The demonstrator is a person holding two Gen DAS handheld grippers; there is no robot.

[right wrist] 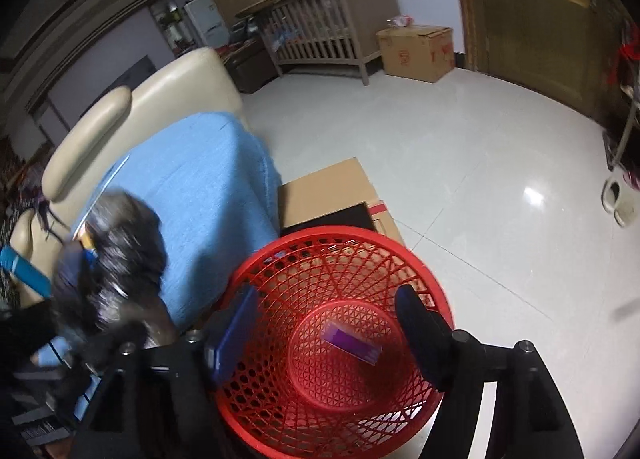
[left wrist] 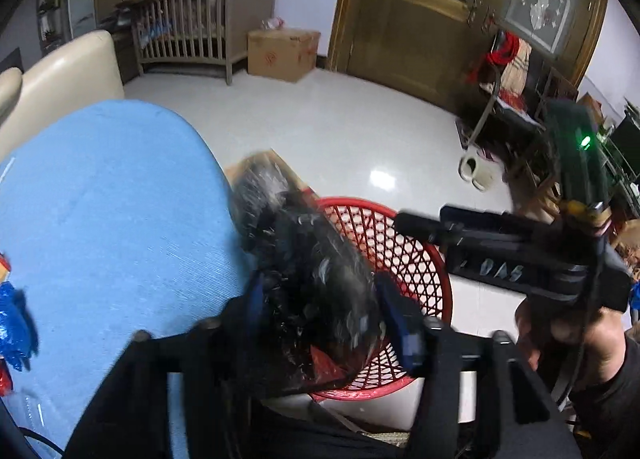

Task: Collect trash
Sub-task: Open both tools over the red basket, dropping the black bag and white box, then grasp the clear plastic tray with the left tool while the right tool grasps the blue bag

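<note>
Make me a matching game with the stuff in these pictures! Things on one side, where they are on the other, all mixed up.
Things:
1. black plastic bag
2. purple box
3. red basket
4. blue cloth

Places:
A. on the floor beside the cardboard box
B. spread over the cream sofa
C. pinched between the fingers of the left gripper
D. lying at the bottom of the basket

Pairs: 1-C, 2-D, 3-A, 4-B
</note>
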